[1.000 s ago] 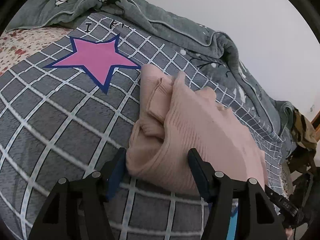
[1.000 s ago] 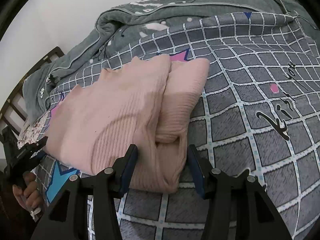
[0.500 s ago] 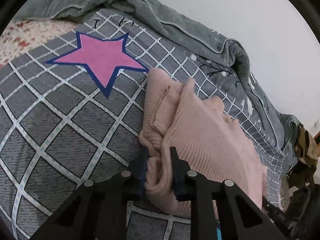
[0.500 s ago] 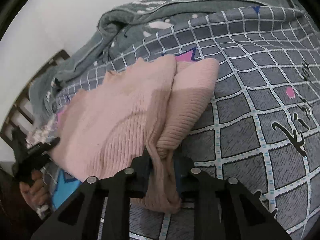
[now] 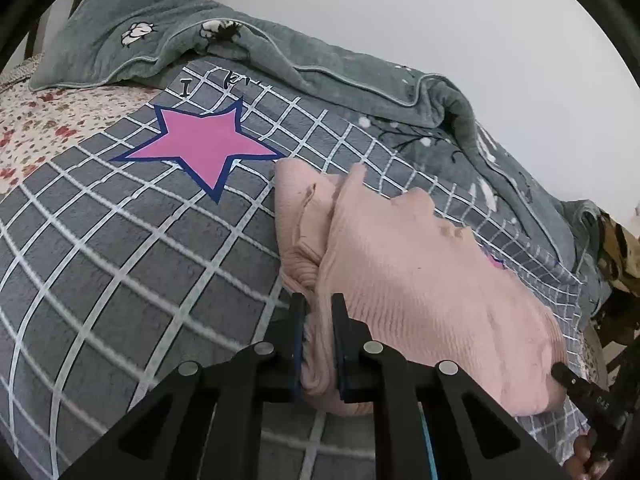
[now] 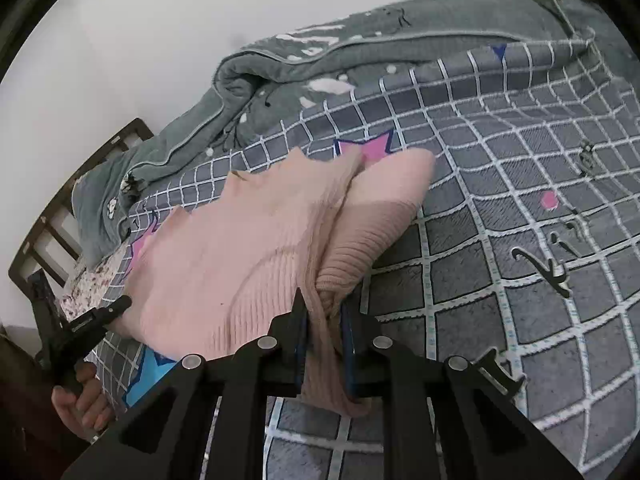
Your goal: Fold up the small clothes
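Note:
A pink ribbed knit sweater (image 5: 420, 280) lies partly folded on a grey checked blanket (image 5: 120, 248) on a bed. My left gripper (image 5: 319, 305) is shut on the sweater's near left edge, with fabric bunched between its fingers. In the right wrist view the same sweater (image 6: 248, 256) spreads to the left, and my right gripper (image 6: 323, 304) is shut on its near right edge, beside a folded sleeve. The left gripper (image 6: 120, 306) also shows at the sweater's far left corner.
A bunched grey-green quilt (image 5: 360, 80) runs along the white wall behind the sweater. A pink star (image 5: 204, 148) is printed on the blanket. A floral sheet (image 5: 36, 132) lies at the left. A dark wooden bed frame (image 6: 52, 216) stands at the left of the right wrist view.
Both grippers went from open around the sweater's near edge to shut on it. Both have since lifted slightly, pulling the gripped fabric up.

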Tool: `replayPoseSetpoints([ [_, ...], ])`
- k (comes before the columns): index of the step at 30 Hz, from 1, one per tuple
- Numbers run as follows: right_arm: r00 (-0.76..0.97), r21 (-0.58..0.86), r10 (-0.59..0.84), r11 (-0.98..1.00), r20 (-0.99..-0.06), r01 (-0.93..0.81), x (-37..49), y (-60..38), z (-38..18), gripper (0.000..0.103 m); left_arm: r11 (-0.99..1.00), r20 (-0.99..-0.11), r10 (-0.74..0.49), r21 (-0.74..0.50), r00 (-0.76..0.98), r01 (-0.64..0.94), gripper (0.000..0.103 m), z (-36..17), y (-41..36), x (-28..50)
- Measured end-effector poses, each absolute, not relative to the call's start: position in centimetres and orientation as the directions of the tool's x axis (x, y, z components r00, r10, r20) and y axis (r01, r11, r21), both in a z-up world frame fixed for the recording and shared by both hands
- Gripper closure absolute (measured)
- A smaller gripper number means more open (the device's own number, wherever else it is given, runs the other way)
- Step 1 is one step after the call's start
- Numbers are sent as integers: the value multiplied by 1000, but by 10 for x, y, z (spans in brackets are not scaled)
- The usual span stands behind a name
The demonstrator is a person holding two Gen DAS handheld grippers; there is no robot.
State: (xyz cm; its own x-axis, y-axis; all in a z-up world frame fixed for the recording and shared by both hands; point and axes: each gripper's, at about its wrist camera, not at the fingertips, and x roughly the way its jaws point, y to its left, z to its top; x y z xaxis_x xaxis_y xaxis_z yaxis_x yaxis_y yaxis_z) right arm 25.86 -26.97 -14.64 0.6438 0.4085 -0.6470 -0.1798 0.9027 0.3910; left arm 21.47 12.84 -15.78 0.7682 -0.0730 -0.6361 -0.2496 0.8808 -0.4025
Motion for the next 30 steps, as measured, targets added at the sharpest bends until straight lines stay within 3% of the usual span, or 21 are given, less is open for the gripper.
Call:
replayPoseSetpoints([
  [15, 643, 361, 380, 917, -665, -168, 185, -295, -140, 89, 908, -616, -87, -372, 783, -192, 90, -155, 99, 127],
  [19, 645, 283, 311, 947, -698, -151, 180, -288, -139, 83, 923, -617, -71, -338, 784, -183, 87, -151, 97, 129],
  [23, 684, 165, 208, 978, -699, -130, 166, -282, -131, 81, 910, -622, -82, -365, 779, -196, 67, -151, 106, 130],
  [25, 709, 117, 172, 985, -684, -126, 158, -279, -123, 75, 894, -626, -97, -397, 774, -208, 56, -152, 112, 132],
  [30, 727, 81, 194, 979, -659, -188, 149, -249, -102, 69, 869, -622, -109, -438, 775, -229, 49, -151, 122, 135],
])
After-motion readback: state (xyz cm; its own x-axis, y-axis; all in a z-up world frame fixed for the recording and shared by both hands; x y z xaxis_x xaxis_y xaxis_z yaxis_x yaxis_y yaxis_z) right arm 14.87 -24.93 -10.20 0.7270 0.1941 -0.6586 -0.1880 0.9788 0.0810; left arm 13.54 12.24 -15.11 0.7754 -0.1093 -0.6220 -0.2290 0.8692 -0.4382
